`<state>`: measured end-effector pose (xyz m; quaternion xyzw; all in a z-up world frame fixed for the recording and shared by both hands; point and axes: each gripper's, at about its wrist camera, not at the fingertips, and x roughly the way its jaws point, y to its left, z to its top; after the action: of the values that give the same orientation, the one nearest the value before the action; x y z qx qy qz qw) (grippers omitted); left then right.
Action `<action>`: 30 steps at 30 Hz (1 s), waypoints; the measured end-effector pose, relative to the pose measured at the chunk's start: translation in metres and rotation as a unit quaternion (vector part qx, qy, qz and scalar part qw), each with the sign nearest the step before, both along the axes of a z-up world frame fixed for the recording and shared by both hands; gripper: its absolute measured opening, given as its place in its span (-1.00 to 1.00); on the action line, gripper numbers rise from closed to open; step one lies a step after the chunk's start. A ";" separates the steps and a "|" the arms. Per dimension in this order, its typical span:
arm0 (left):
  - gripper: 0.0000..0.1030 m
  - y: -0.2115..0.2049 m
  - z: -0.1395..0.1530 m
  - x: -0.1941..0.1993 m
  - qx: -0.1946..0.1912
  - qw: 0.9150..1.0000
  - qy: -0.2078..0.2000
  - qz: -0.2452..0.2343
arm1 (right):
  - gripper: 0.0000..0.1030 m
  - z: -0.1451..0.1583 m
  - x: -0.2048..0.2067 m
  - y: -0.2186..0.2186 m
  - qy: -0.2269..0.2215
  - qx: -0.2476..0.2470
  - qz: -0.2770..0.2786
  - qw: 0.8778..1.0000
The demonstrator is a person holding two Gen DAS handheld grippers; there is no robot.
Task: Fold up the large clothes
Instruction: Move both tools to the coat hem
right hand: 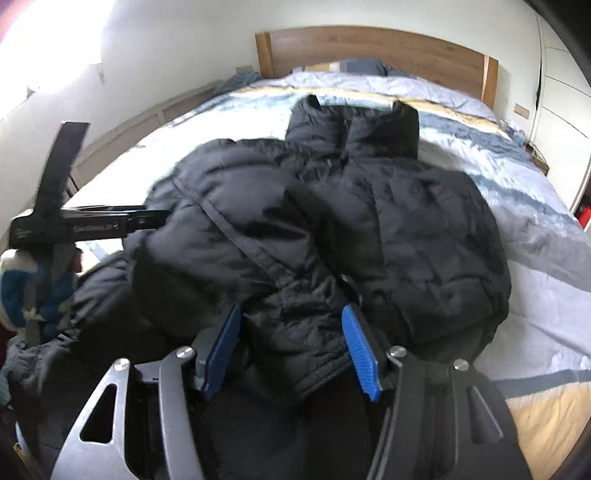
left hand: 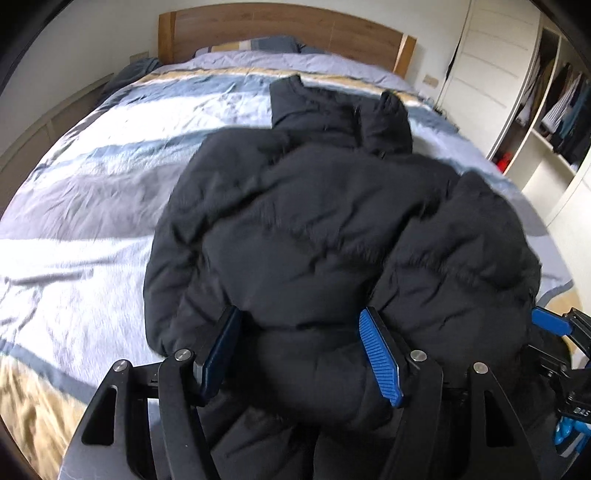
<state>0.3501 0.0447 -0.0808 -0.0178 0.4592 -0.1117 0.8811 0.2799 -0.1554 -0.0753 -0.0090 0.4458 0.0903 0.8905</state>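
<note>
A black puffer jacket (left hand: pixel 314 221) lies on the bed, collar toward the headboard; it also shows in the right wrist view (right hand: pixel 369 221). My left gripper (left hand: pixel 299 325) has its blue pads wide apart with a thick fold of the jacket's near edge bulging between them. My right gripper (right hand: pixel 291 325) likewise holds a thick bunch of the jacket's hem between its blue pads. The right gripper's blue parts show at the left wrist view's right edge (left hand: pixel 550 323), and the left gripper's body shows at the left of the right wrist view (right hand: pixel 74 225).
The bed has a striped blue, white and tan cover (left hand: pixel 92 192) and a wooden headboard (left hand: pixel 288 29). An open wardrobe with hanging clothes (left hand: pixel 561 110) stands on the right. A low wall ledge (right hand: pixel 147 118) runs along the left.
</note>
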 end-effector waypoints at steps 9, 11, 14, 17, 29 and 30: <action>0.33 -0.002 0.034 -0.047 0.010 0.999 -0.039 0.020 | 0.07 0.006 -0.031 -0.016 0.013 -0.011 -0.035 0.999; 0.37 -0.004 0.045 -0.060 0.015 0.998 -0.054 0.023 | 0.09 0.013 -0.041 -0.016 0.009 -0.014 -0.038 0.999; 0.47 -0.005 0.063 -0.085 0.017 0.996 -0.080 0.022 | 0.10 0.027 -0.060 -0.016 0.001 -0.015 -0.043 0.999; 0.50 -0.011 0.077 -0.106 0.016 0.995 -0.098 0.016 | 0.10 0.038 -0.081 -0.017 -0.006 -0.018 -0.050 0.999; 0.68 -0.019 0.126 -0.186 0.018 0.988 -0.155 -0.001 | 0.10 0.093 -0.166 -0.039 -0.054 -0.012 -0.102 0.993; 0.71 -0.019 0.130 -0.190 0.022 0.987 -0.159 -0.001 | 0.11 0.100 -0.174 -0.042 -0.061 -0.010 -0.108 0.992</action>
<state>0.1603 0.0260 0.0493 0.0199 0.3151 -0.1043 0.9431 0.1057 -0.1978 0.0247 0.0248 0.3898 -0.0113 0.9205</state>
